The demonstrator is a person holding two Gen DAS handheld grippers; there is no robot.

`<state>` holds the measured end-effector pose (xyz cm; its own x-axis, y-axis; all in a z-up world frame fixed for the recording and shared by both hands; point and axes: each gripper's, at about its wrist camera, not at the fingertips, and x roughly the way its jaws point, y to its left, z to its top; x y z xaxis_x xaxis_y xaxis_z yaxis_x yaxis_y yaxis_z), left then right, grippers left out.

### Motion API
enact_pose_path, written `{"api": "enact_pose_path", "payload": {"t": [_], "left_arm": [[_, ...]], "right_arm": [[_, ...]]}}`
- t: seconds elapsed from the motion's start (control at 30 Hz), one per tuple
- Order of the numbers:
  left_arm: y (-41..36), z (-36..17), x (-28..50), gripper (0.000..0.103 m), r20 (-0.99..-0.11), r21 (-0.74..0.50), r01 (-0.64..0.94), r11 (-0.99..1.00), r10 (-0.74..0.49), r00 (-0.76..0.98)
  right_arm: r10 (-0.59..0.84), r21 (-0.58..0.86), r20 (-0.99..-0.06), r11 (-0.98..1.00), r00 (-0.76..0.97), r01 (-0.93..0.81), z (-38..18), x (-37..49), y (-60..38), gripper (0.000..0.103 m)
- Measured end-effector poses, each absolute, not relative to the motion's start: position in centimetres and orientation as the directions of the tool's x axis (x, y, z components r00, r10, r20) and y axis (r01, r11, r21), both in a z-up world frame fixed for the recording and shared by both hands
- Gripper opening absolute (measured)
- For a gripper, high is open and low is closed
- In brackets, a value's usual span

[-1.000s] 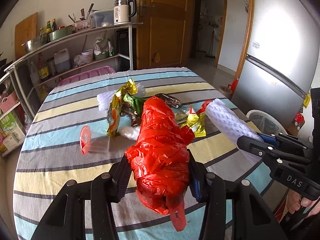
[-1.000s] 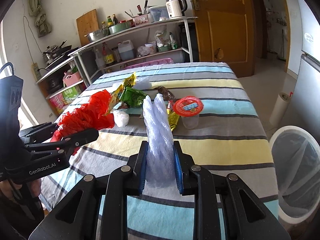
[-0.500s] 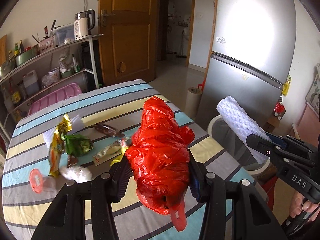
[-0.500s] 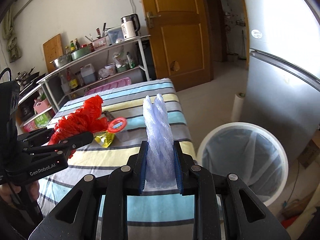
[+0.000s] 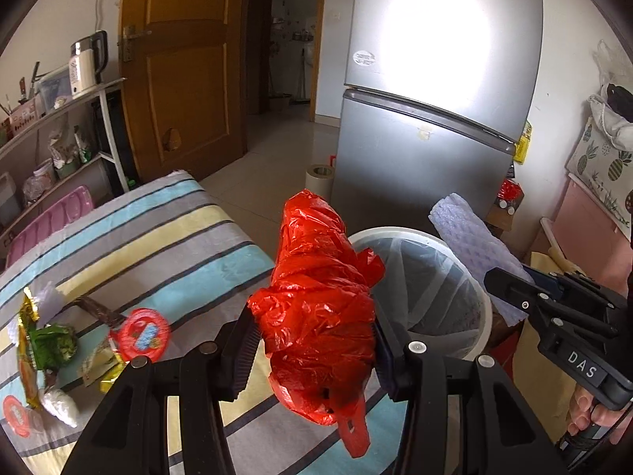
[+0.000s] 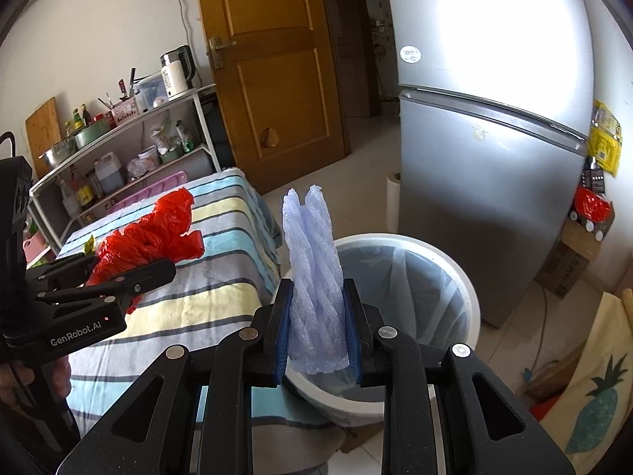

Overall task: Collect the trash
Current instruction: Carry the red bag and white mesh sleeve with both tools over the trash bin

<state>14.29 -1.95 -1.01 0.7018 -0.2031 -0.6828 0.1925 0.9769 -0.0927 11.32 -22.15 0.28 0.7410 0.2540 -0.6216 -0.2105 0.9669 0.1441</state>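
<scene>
Left gripper (image 5: 314, 346) is clamped on a crumpled red plastic bag (image 5: 320, 308); the bag is pinched between both pads, its handle loop hanging below the jaws; it is held over the table edge, just beside the bin rim. Right gripper (image 6: 318, 328) is pressed onto a twisted roll of pale lavender foam netting (image 6: 314, 273); the roll is held upright between the blue pads, in front of the bin mouth. White bin (image 6: 467, 277) is lined with a translucent bag; it is set on the floor between the striped table (image 5: 166, 237) and the silver fridge (image 5: 427, 126). Remaining litter is seen on the tablecloth at left: red-lidded cup (image 5: 140, 334), green and gold wrappers (image 5: 47, 342), a second red lid (image 5: 16, 415).
</scene>
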Motion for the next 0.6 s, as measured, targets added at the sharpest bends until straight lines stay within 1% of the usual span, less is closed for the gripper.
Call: {"api": "enact_pose_path", "payload": {"t": [0.1,0.23,0.33,0.6], "left_arm": [[-3.7,-1.7,15.4,0.051,-0.688,-0.084,0.216,0.973,-0.213,0.693],[-5.6,-3.1,17.1,0.051,-0.722,-0.081,0.229,0.97,-0.216,0.658],[-6.9,-3.9,17.6,0.051,-0.727,-0.07,0.242,0.968,-0.216,0.652],[-8.0,-5.7,19.0,0.051,-0.763,-0.052,0.245,0.968,-0.197,0.616]], "right_arm": [[0.214,0.134,-0.641,0.977,0.737,-0.166,-0.7,11.9,-23.5,0.025],[0.173,0.123,-0.672,0.985,0.72,-0.122,-2.3,12.8,-25.1,0.025],[0.134,0.091,-0.69,0.991,0.711,-0.099,-3.0,13.6,-25.5,0.025],[0.082,0.064,-0.725,0.997,0.683,-0.051,-4.9,15.2,-26.3,0.025]]}}
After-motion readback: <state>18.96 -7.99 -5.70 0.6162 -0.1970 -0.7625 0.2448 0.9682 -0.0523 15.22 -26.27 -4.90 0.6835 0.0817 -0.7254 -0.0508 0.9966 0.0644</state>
